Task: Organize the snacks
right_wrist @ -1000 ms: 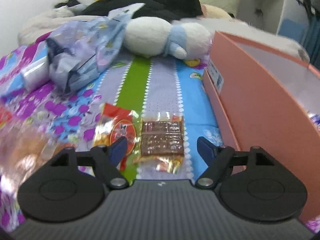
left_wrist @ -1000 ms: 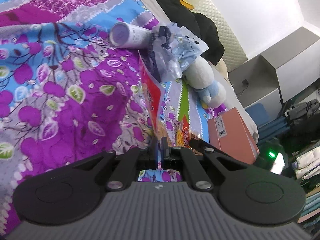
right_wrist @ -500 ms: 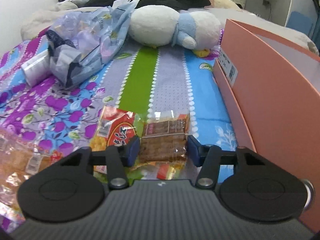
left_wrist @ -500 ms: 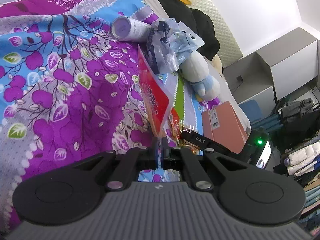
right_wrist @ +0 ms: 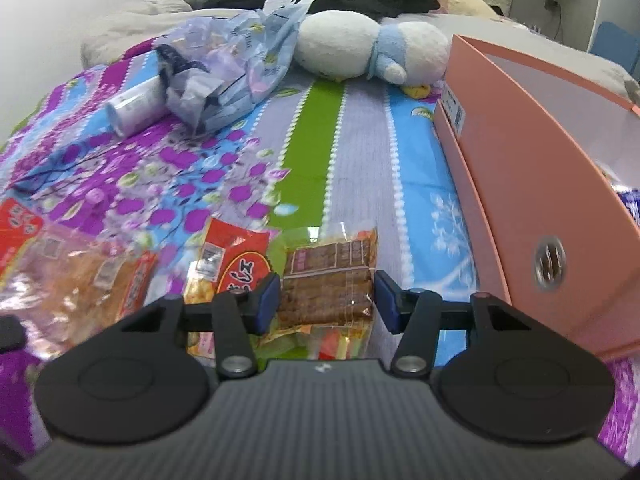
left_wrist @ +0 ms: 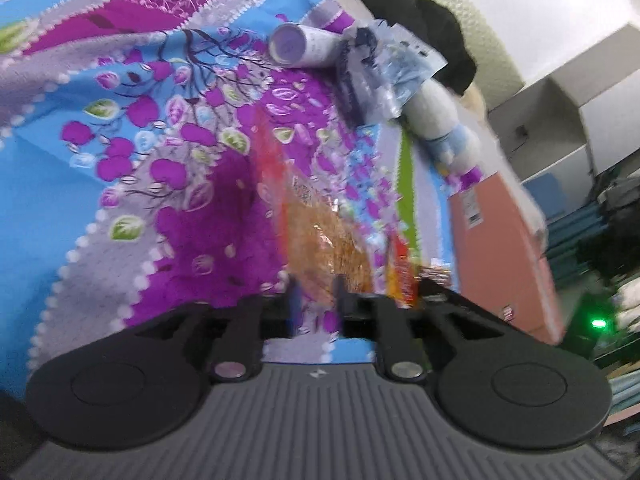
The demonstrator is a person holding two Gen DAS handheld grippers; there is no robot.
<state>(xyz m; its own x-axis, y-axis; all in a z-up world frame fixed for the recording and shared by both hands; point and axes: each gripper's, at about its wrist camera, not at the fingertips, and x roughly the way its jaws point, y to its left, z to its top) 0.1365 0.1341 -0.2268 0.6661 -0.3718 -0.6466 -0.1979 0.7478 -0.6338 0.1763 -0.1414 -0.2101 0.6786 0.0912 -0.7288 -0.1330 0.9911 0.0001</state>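
My left gripper (left_wrist: 316, 300) has its jaws slightly apart, with the edge of a clear snack bag with a red top (left_wrist: 320, 232) lying between and just ahead of them on the bed. That bag also shows in the right wrist view (right_wrist: 76, 276). My right gripper (right_wrist: 326, 300) has closed around a brown snack bar packet (right_wrist: 330, 276), its blue pads (right_wrist: 267, 296) touching both sides. A red snack packet (right_wrist: 236, 268) lies just left of it. The pink box (right_wrist: 560, 184) stands open at the right.
A floral bedspread (right_wrist: 340, 140) covers the bed. A white tube (right_wrist: 136, 108), a crumpled blue-white plastic bag (right_wrist: 236, 68) and a white plush toy (right_wrist: 360, 44) lie farther back. Dark clothes are piled behind them.
My left gripper's jaws have parted and the snack bag has dropped flat on the bed. My right gripper's jaws have narrowed from wide apart onto the brown snack bar packet.
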